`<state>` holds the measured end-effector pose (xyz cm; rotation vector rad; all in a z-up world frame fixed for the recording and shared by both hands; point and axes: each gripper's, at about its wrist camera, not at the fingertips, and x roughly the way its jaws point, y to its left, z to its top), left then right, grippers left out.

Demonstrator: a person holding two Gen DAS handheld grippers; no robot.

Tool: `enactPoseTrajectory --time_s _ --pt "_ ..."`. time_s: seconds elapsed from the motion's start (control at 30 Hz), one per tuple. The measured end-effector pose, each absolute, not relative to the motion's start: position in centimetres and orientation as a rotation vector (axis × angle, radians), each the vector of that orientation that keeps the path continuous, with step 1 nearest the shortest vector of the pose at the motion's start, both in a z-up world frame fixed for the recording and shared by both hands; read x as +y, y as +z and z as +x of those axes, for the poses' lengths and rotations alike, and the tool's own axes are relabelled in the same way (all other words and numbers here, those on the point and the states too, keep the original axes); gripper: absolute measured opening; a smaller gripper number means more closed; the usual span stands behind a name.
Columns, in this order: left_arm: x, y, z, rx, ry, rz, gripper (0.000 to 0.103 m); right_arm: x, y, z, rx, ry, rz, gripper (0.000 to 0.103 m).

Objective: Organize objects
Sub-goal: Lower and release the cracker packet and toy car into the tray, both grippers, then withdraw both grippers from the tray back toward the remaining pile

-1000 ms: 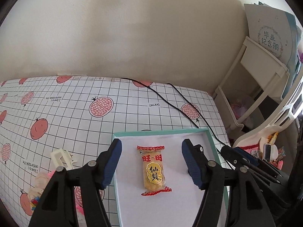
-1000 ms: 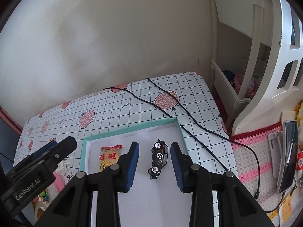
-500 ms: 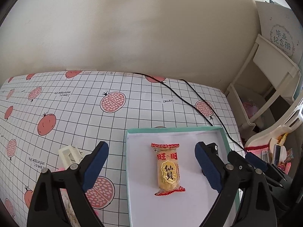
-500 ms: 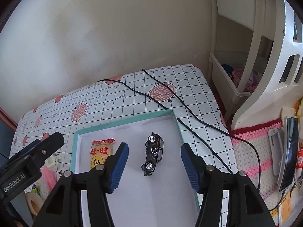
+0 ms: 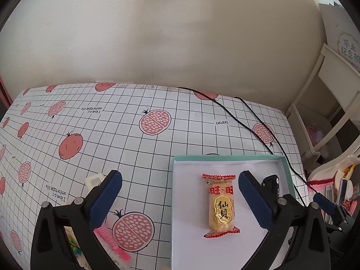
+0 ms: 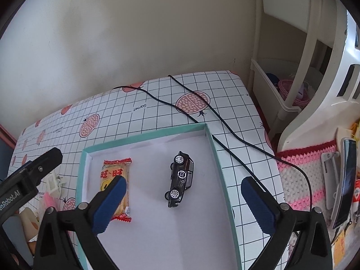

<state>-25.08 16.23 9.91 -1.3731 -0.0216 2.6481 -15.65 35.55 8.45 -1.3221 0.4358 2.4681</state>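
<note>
above the teal box (image 6: 216, 148), both tongs (image 5: 180, 193) (image 6: 183, 199) hang spread wide.

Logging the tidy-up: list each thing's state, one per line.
Left claw: open, empty.
Right claw: open, empty.
Box: lidless, holding two items.
Snack: sealed, flat in box.
Toy car: on its side in box.
Cable: loose across table.
</note>
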Motion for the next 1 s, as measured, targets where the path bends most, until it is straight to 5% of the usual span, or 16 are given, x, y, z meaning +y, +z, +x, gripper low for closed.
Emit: enactPoseTrajectory --time_s 0.6,1.0 --pt "15.8 9.9 -24.9 -0.037 2.628 -1.413 0.103 35.1 8.9 -15.6 0.42 2.459 -1.343 0.103" --pt "10.8 15.6 -21.7 -0.132 2.637 -1.375 0.103 31.9 15.0 -13.0 0.445 2.543 -1.259 0.103"
